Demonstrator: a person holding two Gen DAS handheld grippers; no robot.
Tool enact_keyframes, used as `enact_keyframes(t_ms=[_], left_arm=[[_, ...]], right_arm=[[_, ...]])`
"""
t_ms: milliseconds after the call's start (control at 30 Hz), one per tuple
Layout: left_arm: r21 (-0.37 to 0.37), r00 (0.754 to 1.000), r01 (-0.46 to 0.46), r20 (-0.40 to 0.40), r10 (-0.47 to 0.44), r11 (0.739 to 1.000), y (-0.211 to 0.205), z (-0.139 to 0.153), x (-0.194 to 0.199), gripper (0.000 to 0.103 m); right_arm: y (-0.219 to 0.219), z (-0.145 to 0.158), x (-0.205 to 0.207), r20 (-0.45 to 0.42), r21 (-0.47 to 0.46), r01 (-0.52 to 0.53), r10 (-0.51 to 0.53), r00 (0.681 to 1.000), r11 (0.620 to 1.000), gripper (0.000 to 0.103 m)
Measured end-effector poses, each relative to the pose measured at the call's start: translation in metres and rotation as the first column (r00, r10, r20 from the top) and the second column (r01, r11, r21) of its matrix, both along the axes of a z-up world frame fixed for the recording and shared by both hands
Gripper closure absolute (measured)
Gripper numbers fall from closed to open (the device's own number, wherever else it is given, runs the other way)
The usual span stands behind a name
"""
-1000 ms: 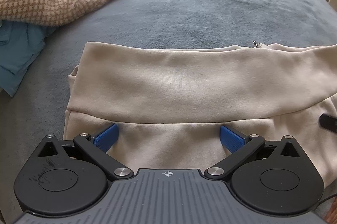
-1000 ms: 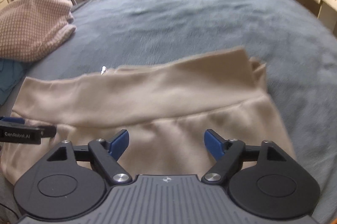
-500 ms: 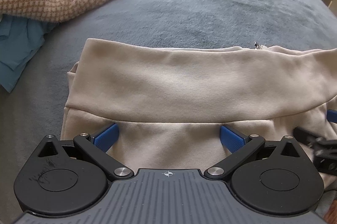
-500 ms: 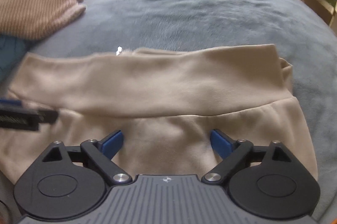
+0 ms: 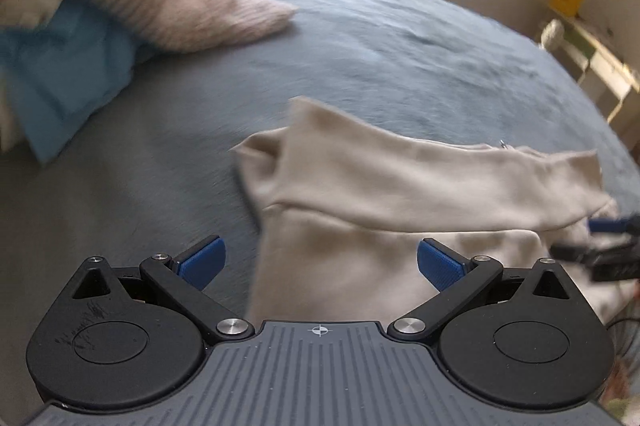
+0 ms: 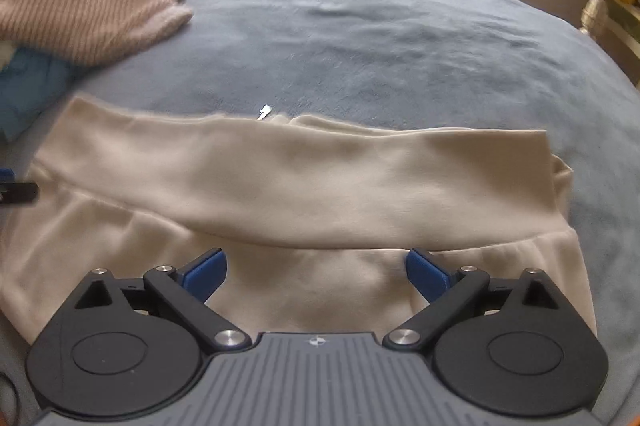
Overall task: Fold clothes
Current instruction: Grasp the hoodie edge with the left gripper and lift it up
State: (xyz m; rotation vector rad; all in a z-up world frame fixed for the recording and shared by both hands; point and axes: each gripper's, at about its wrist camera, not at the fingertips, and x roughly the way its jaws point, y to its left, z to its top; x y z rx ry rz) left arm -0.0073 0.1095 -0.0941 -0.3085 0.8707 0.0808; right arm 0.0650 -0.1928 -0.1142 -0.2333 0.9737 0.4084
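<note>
Cream garment (image 6: 304,178) lies folded flat on the bed (image 6: 400,38), near its front edge. Left hand-held gripper (image 5: 320,260) and right hand-held gripper (image 6: 316,268) both released, jaws wide, gripping nothing.

Left tool (image 5: 319,260) gapes wide; right tool (image 6: 316,272) likewise (both angled downward).

- The left tool (image 5: 318,260) has a ribbed grey body with a small white crosshair mark at its front edge.
- Beside that crosshair, two black round housings flank the body; the left one is scuffed with scratches.
- Black link arms with silver screws carry blue fingertips (image 5: 202,260).
- The right tool (image 6: 316,268) has the same build: grey ribbed body, black discs, silver screws, blue fingertips (image 6: 426,272).
</note>
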Motion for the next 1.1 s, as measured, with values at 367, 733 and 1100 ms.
enact_keyframes(t_ms=[367, 733, 1100], left_arm=[[-0.281, 0.999, 0.042, 0.034, -0.033, 0.959, 0.038, -0.031, 0.017, 0.000], [-0.479, 0.994, 0.037, 0.111, 0.019, 0.877, 0.061, -0.043, 0.031, 0.008], [-0.608, 0.993, 0.114, 0.092, -0.073, 0.786, 0.044, -0.058, 0.014, 0.019]], right_arm=[[0.001, -0.008, 0.002, -0.022, -0.019, 0.018, -0.018, 1.000, 1.000, 0.000], [0.004, -0.007, 0.005, -0.031, -0.032, 0.025, -0.026, 0.999, 0.999, 0.000], [0.003, -0.009, 0.005, -0.024, -0.030, 0.029, -0.030, 0.999, 0.999, 0.000]])
